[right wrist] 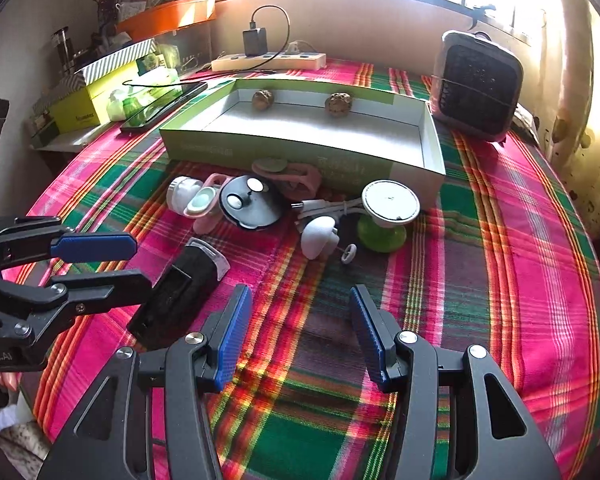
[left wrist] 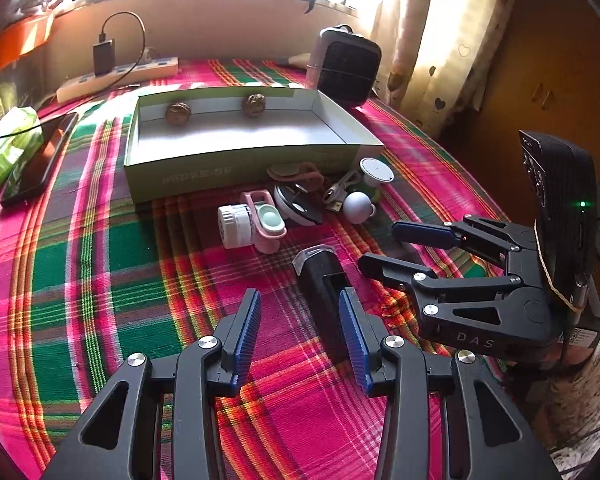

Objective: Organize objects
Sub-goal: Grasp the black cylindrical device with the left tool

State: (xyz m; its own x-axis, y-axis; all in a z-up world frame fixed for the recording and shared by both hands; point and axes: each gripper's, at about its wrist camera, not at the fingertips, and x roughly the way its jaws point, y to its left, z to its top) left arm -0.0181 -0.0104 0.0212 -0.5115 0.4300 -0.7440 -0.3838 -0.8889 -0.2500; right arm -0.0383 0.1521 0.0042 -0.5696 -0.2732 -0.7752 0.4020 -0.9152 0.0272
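Both grippers released: left gripper [left wrist: 300,332] and right gripper [right wrist: 300,332] hover empty above the plaid-covered desk [right wrist: 500,260]. Black case [left wrist: 324,284] lies beside left gripper. Small items cluster before the green box [left wrist: 236,168].

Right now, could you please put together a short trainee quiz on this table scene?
1. True or false: the green box is empty.
2. Multiple choice: what lies nearest the left tongs? A) the black device B) the phone C) the power strip
3. Fill in: the small items, such as the round black case and the white cable, are heaped just in ____ of the box, on the plaid cloth.

Key: 1 false, two walnuts sit at its far wall; 2 A; 3 front.
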